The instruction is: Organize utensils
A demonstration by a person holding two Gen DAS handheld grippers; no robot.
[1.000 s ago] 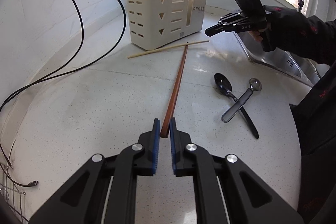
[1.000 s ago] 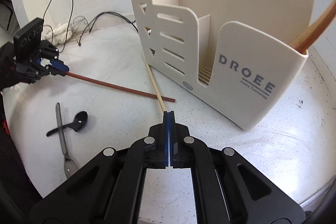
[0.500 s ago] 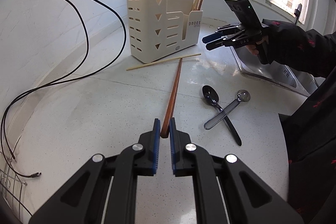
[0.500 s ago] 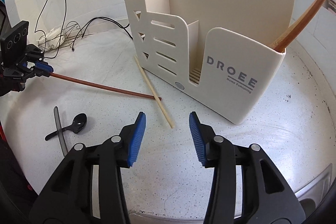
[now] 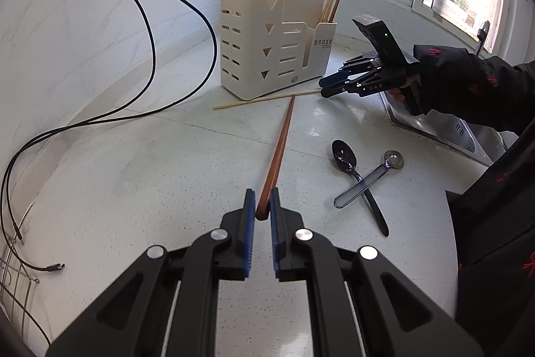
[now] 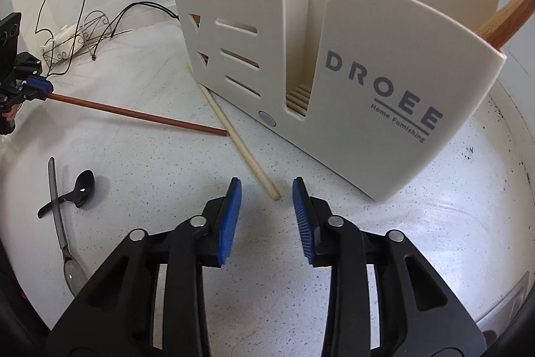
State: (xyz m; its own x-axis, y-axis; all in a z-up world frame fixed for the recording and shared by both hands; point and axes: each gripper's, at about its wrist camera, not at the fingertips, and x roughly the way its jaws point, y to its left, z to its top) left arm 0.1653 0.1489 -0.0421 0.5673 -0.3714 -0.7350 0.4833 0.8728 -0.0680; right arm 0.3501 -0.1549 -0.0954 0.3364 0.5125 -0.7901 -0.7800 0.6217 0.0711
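Observation:
My left gripper point(image 5: 262, 206) is shut on the near end of a reddish-brown chopstick point(image 5: 279, 149), whose far tip rests on the counter by the holder. The cream utensil holder point(image 5: 267, 46) stands at the back with several chopsticks in it. A pale wooden chopstick point(image 5: 267, 98) lies along its base. My right gripper point(image 6: 267, 189) is open, its fingertips on either side of the near end of the pale chopstick point(image 6: 237, 136), apart from it. It also shows in the left wrist view point(image 5: 337, 86). The brown chopstick point(image 6: 140, 114) and left gripper point(image 6: 36, 87) show at left.
A black spoon point(image 5: 357, 176) and a clear grey measuring spoon point(image 5: 367, 181) lie crossed on the counter at right. Black cables point(image 5: 147, 32) run along the left wall. A steel sink edge point(image 5: 434, 126) is at the right. A wire rack point(image 6: 83, 32) sits by the wall.
My right gripper opened, then moved forward and down to straddle the pale chopstick's end. My left gripper drew back from the holder, still holding the brown chopstick.

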